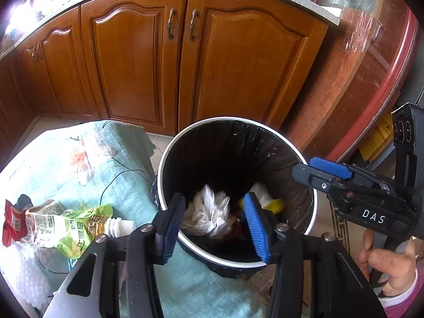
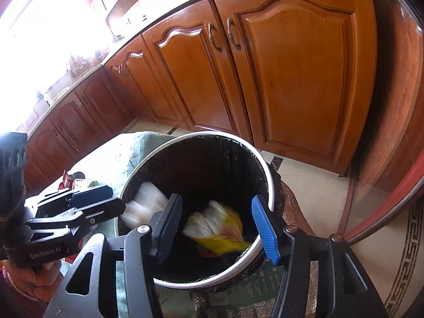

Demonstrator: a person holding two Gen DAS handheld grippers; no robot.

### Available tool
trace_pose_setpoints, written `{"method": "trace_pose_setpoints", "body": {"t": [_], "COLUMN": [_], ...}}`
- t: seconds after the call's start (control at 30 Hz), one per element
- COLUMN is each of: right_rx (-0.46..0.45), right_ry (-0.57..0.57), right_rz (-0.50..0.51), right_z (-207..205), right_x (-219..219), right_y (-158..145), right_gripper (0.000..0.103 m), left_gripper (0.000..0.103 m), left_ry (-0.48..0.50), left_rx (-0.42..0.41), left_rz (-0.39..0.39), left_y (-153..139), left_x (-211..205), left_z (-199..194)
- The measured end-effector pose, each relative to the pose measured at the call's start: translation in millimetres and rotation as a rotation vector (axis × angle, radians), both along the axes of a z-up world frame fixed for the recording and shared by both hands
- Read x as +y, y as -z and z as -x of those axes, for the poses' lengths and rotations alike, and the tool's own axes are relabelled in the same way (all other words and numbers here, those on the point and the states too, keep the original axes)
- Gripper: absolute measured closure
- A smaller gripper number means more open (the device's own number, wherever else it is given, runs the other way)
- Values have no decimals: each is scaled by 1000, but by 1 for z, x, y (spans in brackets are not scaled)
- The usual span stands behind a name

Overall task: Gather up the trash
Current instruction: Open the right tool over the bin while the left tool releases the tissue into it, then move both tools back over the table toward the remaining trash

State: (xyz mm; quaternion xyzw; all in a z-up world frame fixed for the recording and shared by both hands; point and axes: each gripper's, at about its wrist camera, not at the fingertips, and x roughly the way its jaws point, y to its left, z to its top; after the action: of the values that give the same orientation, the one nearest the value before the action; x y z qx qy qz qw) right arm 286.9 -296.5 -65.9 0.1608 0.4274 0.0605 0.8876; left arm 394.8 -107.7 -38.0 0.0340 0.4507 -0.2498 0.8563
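A round bin with a white rim and a black liner stands on the floor beside a low surface covered in green cloth. My left gripper hangs open over its mouth, nothing between the pads. Below it in the bin lie a crumpled white plastic bag and a yellow packet. My right gripper is open over the bin too; a yellow-and-white packet shows blurred below it, inside the bin. A blurred white lump sits just beyond the left gripper.
On the green flowered cloth lie a green-and-white spouted pouch, a red packet and bubble wrap. Wooden cabinet doors stand behind the bin. A round glass-topped table edge curves in at the right.
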Motion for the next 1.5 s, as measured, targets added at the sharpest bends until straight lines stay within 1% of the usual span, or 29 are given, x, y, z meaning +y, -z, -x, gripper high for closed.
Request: {"method": "trace_pose_setpoints", "body": {"t": [0.17,0.33,0.4,0.5,0.63,0.8,1.13,1.37,1.5], "right_rx": [-23,-70,-87,-103,-118,-123,-90,-80,-77], "right_ry": [19,24,25,26,29,22,-53,-115,-148], "right_rz": [-32,-75,-87,-105,-130,-170,-189,-180,-175], "right_z": [10,29,37,51,68,87,108,114,114], "right_x": [-3,6,12,23,38,57,98,130,147], "right_y": [-4,-11,-13,-14,-14,-13,-8,-9,-9], "right_gripper": [37,13,9,8,8,8,8,8,8], "left_gripper": [52,46,44,43,42,42,42,42,42], "left_ry": [-23,-68,-92,-119,-155,-198,-308,-392,-440], "left_rx": [-17,-45,-44,-49,-74,-76,-87,-75,-63], "left_rz": [25,61,80,104,108,125,156,161,168], "left_y": [-3,-5,-4,-3,-6,-8,-20,-19,-19], "left_x": [13,33,42,57,80,108,175,214,233], "left_z": [13,38,49,68,97,130,188,213,218]}}
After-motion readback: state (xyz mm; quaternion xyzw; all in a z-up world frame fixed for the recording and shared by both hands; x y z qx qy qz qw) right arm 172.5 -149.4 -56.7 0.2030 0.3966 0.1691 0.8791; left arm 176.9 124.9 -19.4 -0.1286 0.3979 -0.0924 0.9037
